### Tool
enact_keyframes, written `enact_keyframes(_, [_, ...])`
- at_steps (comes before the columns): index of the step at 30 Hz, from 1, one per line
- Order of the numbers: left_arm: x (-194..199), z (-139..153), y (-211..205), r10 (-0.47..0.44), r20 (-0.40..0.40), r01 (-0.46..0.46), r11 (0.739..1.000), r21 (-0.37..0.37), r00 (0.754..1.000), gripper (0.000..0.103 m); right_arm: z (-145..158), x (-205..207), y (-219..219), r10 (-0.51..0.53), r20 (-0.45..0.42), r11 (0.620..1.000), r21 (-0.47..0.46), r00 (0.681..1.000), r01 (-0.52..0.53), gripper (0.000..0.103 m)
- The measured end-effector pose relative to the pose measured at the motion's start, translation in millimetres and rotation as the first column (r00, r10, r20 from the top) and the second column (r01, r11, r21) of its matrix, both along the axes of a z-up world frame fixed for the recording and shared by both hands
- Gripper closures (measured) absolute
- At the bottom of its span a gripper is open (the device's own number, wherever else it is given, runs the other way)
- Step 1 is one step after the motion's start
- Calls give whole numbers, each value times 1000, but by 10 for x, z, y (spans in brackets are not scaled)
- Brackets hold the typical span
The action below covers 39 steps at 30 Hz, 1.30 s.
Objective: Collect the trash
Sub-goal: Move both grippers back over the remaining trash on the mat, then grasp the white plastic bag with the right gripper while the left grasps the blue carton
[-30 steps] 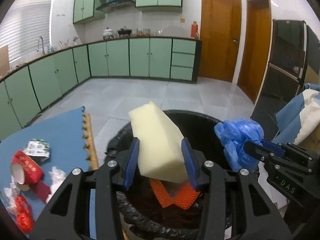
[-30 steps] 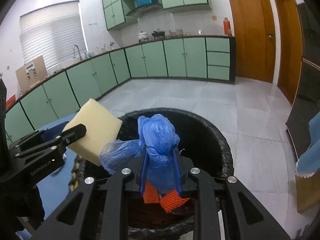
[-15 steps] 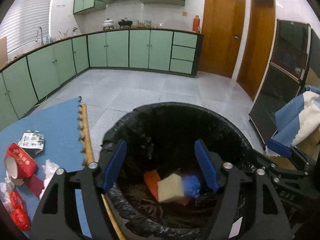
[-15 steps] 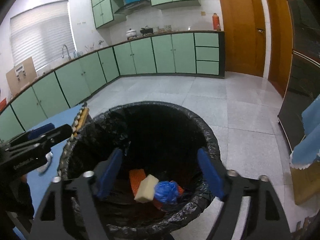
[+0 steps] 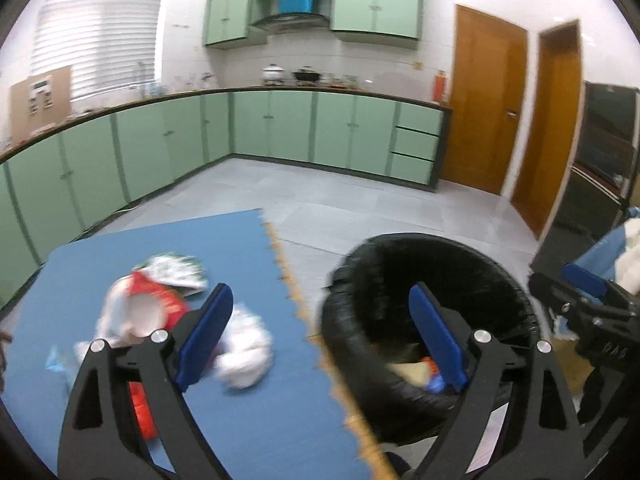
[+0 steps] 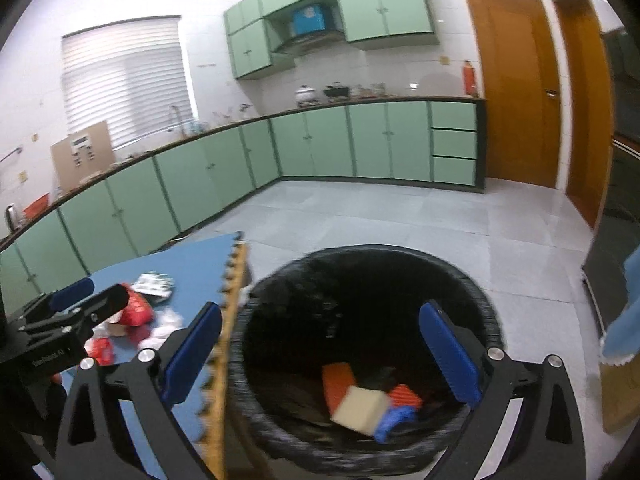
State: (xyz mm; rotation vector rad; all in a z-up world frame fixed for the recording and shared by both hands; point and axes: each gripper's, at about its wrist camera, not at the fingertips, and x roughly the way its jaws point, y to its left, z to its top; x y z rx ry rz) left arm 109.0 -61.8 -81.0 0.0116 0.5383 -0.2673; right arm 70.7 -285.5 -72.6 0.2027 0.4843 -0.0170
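A black-lined trash bin (image 6: 486, 312) stands on the floor; it also shows in the left wrist view (image 5: 348, 328). Inside lie a cream foam block (image 6: 360, 404), a blue plastic bag (image 6: 394, 420) and orange mesh (image 6: 338, 382). My right gripper (image 6: 320, 356) is open and empty above the bin. My left gripper (image 5: 320, 338) is open and empty, over the edge between the bin and the blue mat (image 5: 208, 248). On the mat lie a red paper cup (image 5: 150, 312), a white crumpled tissue (image 5: 246, 352), a green-white wrapper (image 5: 176, 270) and a red wrapper (image 5: 142, 408).
Green cabinets (image 5: 280, 128) line the far walls. Wooden doors (image 5: 488, 108) stand at the right. A dark cabinet (image 5: 600, 168) and a blue-and-white cloth (image 5: 616, 248) are right of the bin. The grey tiled floor (image 6: 380, 216) lies beyond.
A second ago each gripper held an item over the bin: left the foam block, right the blue bag. Both opened and the items dropped in. The left gripper has swung left toward the mat.
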Motion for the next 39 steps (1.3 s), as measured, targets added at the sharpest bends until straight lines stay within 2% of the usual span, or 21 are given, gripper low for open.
enact_keyframes(5, [-142, -23, 542, 113, 23, -114, 993, 42, 993, 16, 18, 90, 451, 72, 8, 997, 3, 997, -72, 6])
enact_keyframes(12, [-262, -122, 1202, 261, 25, -262, 962, 77, 965, 16, -97, 233, 1114, 178, 18, 984, -30, 984, -177, 6])
enact_keyframes(21, [-278, -269, 1624, 351, 15, -350, 931, 102, 936, 16, -336, 479, 1693, 264, -14, 964, -44, 965, -264, 7])
enact_keyframes(26, [-225, -426, 1775, 390, -5, -387, 915, 115, 921, 16, -531, 685, 1922, 294, -58, 954, -49, 954, -296, 13])
enact_keyframes(32, [-97, -612, 1943, 429, -51, -421, 898, 127, 902, 16, -783, 946, 2031, 284, -126, 956, -38, 950, -291, 20])
enact_keyframes(36, [-18, -704, 2010, 443, -81, -431, 893, 127, 893, 16, -924, 1058, 2084, 279, -174, 953, -71, 944, -295, 22])
enact_keyframes(39, [43, -757, 2048, 447, -99, -434, 892, 127, 889, 16, -974, 1126, 2088, 274, -198, 955, -59, 941, -291, 22])
